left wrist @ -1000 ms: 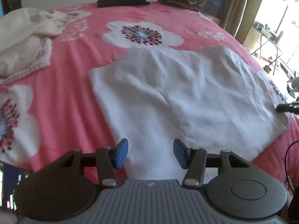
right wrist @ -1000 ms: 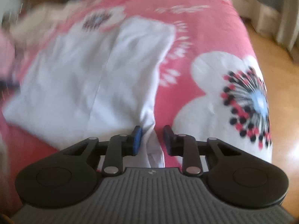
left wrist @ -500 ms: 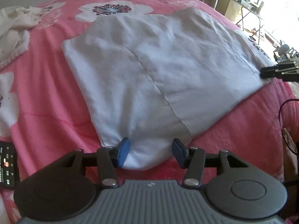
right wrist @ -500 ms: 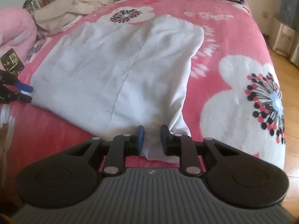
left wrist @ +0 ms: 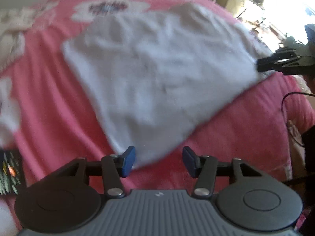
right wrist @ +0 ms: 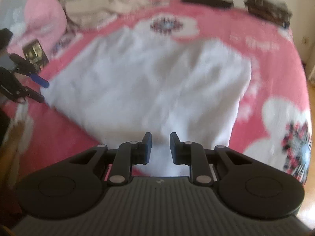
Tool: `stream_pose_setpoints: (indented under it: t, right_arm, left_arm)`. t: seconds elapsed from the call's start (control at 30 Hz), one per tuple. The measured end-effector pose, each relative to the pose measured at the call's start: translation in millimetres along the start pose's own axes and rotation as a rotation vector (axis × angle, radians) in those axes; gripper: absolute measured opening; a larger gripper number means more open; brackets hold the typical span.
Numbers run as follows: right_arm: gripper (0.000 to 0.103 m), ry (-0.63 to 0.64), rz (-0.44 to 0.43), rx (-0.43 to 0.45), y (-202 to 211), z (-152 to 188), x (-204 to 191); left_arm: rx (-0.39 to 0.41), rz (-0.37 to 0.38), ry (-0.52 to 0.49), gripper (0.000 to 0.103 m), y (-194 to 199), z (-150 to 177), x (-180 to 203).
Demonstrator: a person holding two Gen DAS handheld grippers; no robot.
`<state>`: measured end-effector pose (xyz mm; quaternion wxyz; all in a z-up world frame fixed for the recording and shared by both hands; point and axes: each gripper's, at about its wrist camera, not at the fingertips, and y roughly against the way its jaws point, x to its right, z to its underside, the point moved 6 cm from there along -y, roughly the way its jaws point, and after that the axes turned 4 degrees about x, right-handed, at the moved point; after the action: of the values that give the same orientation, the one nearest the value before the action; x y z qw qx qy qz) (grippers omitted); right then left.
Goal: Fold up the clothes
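A white garment point(left wrist: 157, 68) lies spread on the pink flowered bedspread point(left wrist: 49, 108); both views are blurred. My left gripper point(left wrist: 158, 161) is open just above its near corner. The cloth's tip lies beside the left pad point(left wrist: 128, 161) and neither pad presses on it. From the right wrist view, the garment point(right wrist: 157, 78) runs up into my right gripper point(right wrist: 160, 147), which is shut on a bunched corner that fills the narrow gap. The right gripper point(left wrist: 261, 64) shows at the garment's far right corner, and the left gripper point(right wrist: 44, 92) at its left corner.
A phone point(left wrist: 9, 173) lies on the bed left of my left gripper. A cream clothes heap point(right wrist: 102, 5) and a pink pillow point(right wrist: 45, 21) sit at the back left. A dark folded item point(right wrist: 206, 1) and a folded stack point(right wrist: 269, 9) lie at the back. A black cable point(left wrist: 283, 108) hangs on the right.
My left gripper has come down and drawn back to the garment's near corner, still open. The right gripper has rolled and kept the cloth between its fingers. The garment looks more rumpled.
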<state>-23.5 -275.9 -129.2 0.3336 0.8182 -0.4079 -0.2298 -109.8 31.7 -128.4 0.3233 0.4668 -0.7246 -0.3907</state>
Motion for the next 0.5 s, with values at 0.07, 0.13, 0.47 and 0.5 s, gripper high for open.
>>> stream_pose_setpoints:
  t: [0.07, 0.13, 0.47, 0.5]
  right_arm:
    - [0.018, -0.024, 0.012, -0.006, 4.7, 4.2, 4.8]
    - [0.018, -0.039, 0.025, 0.005, 12.4, 2.5, 8.1]
    - [0.019, -0.097, -0.008, 0.22, 12.9, -82.8, 21.4]
    - [0.019, -0.086, 0.009, 0.216, 4.9, -89.1, 21.1]
  left_arm:
    - [0.012, 0.004, 0.012, 0.052, 5.6, -2.4, -3.0]
    - [0.039, 0.008, 0.008, 0.052, 17.7, -12.2, -8.4]
    - [0.196, -0.037, -0.003, 0.058, 27.8, -92.2, -38.2]
    - [0.207, -0.04, -0.002, 0.058, 19.7, -101.3, -35.0]
